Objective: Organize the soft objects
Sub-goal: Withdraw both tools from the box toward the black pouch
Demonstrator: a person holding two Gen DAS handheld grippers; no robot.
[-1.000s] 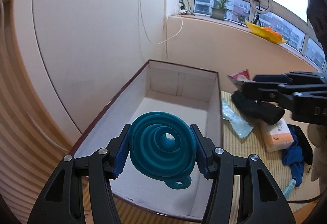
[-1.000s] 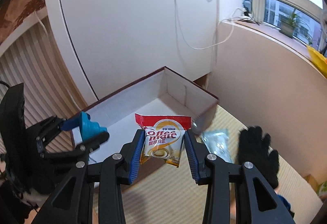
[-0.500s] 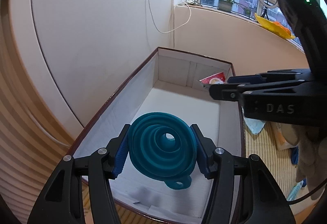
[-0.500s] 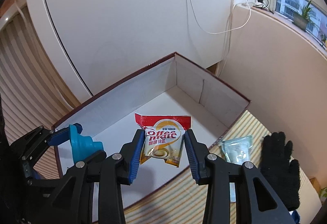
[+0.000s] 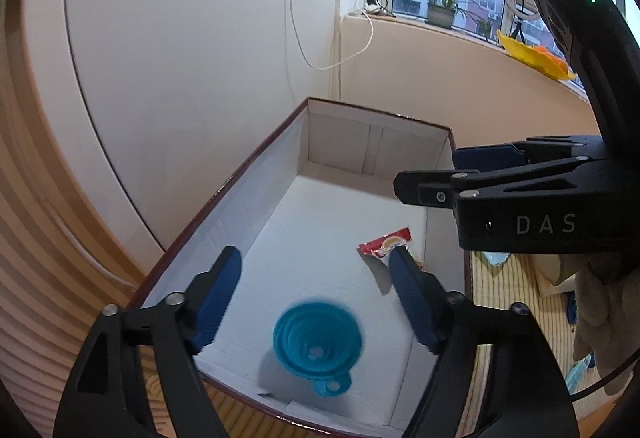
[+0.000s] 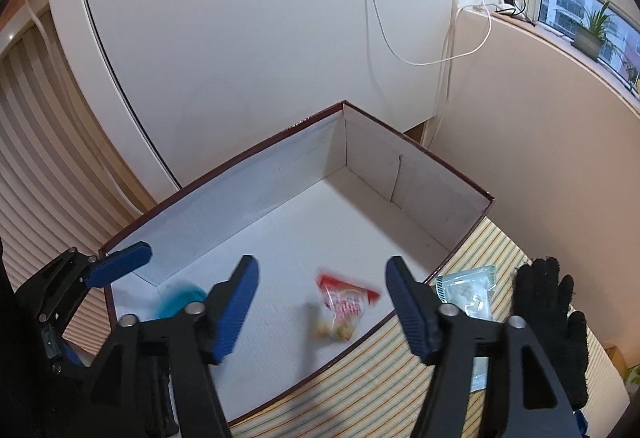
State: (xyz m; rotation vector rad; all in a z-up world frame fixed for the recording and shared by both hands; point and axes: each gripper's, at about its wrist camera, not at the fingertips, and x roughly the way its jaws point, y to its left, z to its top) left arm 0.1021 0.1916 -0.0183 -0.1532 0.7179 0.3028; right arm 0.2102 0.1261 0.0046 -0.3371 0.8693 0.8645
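A white-lined cardboard box (image 5: 336, 142) (image 6: 416, 174) lies open below both grippers. A teal collapsible funnel (image 5: 318, 338) (image 6: 180, 302), motion-blurred, is in the box's near end under my open left gripper (image 5: 316, 298). A red and white Coffee-mate sachet (image 6: 344, 304) (image 5: 386, 244), also blurred, is in the box under my open right gripper (image 6: 320, 304). The right gripper also shows from the side in the left wrist view (image 5: 500, 182), and the left gripper in the right wrist view (image 6: 104, 270).
A striped mat (image 6: 400, 390) lies right of the box with a black glove (image 6: 552, 318) and a clear packet (image 6: 468, 290) on it. A white cabinet (image 5: 180, 58) and a beige wall (image 6: 520, 158) stand behind the box.
Both grippers have opened. The funnel has dropped from the left one and the sachet from the right one into the box.
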